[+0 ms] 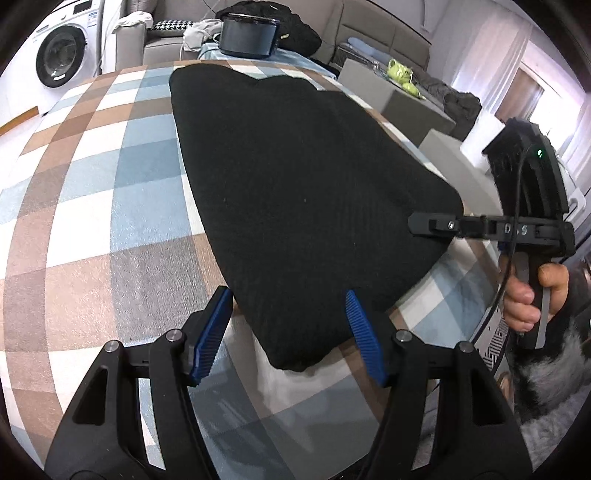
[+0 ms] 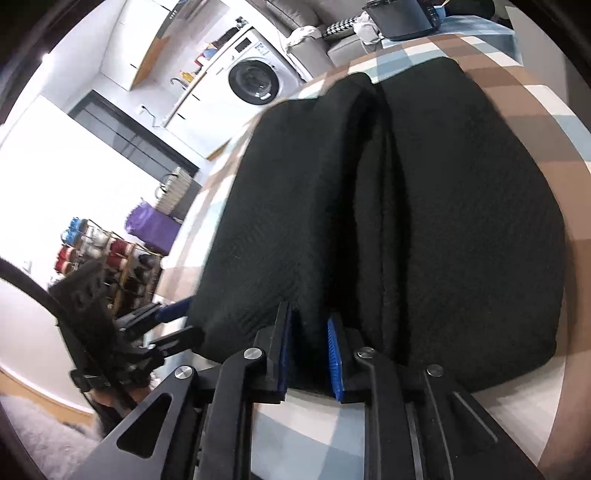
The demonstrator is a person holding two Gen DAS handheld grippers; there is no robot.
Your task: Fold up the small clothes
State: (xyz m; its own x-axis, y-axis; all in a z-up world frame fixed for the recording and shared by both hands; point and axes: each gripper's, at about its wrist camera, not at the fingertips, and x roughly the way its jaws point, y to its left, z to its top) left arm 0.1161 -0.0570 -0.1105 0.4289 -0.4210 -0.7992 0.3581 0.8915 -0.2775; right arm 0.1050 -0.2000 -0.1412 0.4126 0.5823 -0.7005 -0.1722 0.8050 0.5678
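A black knit garment (image 1: 295,184) lies flat on the checked tablecloth (image 1: 92,221), partly folded lengthwise with a crease down its middle (image 2: 376,221). My left gripper (image 1: 288,332) is open, its blue pads (image 1: 212,332) on either side of the garment's near corner without pressing it. My right gripper (image 2: 309,356) is shut on a fold of the garment's near edge, and black fabric fills the narrow gap between its pads. In the left wrist view the right gripper (image 1: 417,224), held by a hand (image 1: 524,299), meets the garment's right edge. The left gripper (image 2: 188,321) shows at the garment's left corner.
A dark box (image 1: 247,35) stands at the table's far end. A washing machine (image 1: 61,55) is beyond the far left, and grey boxes (image 1: 399,99) sit off the right edge. In the right wrist view a rack of cans (image 2: 103,254) and a purple bundle (image 2: 147,225) stand on the floor.
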